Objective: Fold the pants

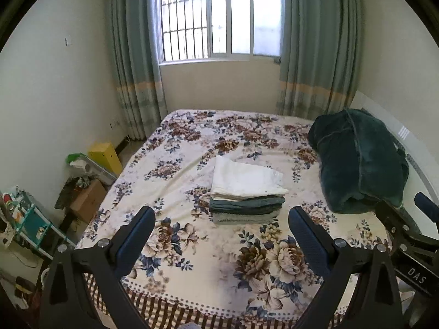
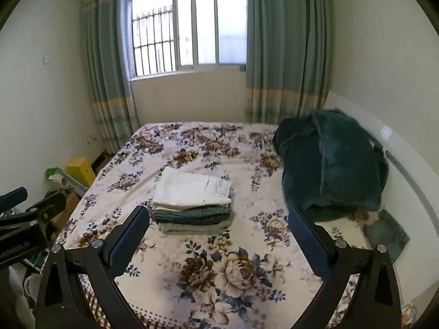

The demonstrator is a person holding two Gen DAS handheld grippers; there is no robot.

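Note:
A stack of folded pants (image 1: 247, 192) lies in the middle of the floral bed (image 1: 192, 246): white pants on top, dark green and grey ones below. It also shows in the right wrist view (image 2: 193, 203). My left gripper (image 1: 222, 216) is open and empty, held above the bed's near part, short of the stack. My right gripper (image 2: 219, 216) is open and empty too, at about the same distance. The right gripper's body shows at the right edge of the left view (image 1: 411, 235).
A dark green bundled blanket (image 1: 359, 161) sits at the bed's right side by a white headboard (image 2: 406, 164). Left of the bed are a yellow box (image 1: 105, 156), a cardboard box (image 1: 87, 200) and clutter on the floor. A curtained window (image 1: 219, 19) is at the far wall.

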